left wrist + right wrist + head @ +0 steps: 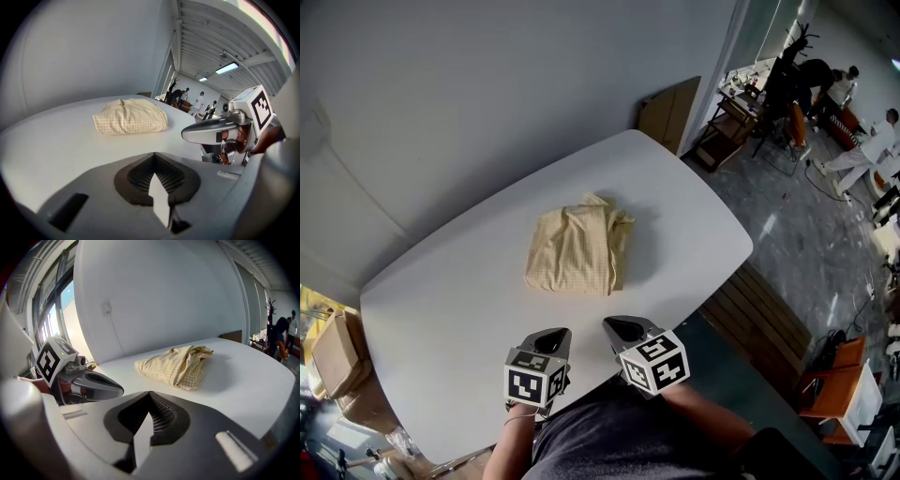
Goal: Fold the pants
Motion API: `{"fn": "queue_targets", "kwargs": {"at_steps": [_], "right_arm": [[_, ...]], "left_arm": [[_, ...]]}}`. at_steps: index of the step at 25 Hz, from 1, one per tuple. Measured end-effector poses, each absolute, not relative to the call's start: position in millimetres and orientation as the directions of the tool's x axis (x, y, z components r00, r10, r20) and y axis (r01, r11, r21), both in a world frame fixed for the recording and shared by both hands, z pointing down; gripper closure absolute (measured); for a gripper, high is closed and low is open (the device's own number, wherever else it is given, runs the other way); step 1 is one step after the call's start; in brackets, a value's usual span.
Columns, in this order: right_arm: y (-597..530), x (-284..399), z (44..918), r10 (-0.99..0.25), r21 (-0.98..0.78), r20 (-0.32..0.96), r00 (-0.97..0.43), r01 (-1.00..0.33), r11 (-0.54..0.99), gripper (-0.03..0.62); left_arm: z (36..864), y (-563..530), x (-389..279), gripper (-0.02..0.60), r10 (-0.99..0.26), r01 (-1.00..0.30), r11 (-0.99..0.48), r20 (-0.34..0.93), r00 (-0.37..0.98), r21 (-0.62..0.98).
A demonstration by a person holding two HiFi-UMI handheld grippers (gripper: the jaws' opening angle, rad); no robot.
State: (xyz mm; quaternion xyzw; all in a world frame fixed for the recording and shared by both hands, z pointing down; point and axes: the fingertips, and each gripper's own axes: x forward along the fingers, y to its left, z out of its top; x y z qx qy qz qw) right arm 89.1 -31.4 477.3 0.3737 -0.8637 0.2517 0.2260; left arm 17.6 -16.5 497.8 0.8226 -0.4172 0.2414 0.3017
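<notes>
A cardboard box (334, 352) sits on the floor past the tabletop's (459, 291) left end. The left gripper (551, 336) hangs over the near edge, its jaws clenched on nothing. Beyond it, near the tabletop's middle, lie the pants (577, 248), a folded yellow checked bundle well apart from both grippers. The right gripper (623, 328) is just beside the left one, jaws also clenched and empty. People (862, 150) stand far off to the right.

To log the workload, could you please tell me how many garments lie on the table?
1. The pants lie folded near the middle of the table. A second piece tucked inside the bundle would not show.
</notes>
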Motion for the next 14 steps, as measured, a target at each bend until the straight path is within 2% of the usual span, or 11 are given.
{"fn": "queue_targets", "kwargs": {"at_steps": [9,14], "right_arm": [[-43.1,92.3,479.2,-0.530,-0.281,0.571,-0.626,-0.756,0.591,0.594],[-37.5,98.9,477.4,-0.513,-0.374,0.562,-0.649,-0.752,0.542,0.594]], "left_arm": [[491.5,-28.9,12.1,0.581,-0.604,-0.848,-0.417,0.598,0.527,0.326],[478.8,-23.4,24.9,0.581,-0.604,-0.781,-0.458,0.497,0.623,0.424]]}}
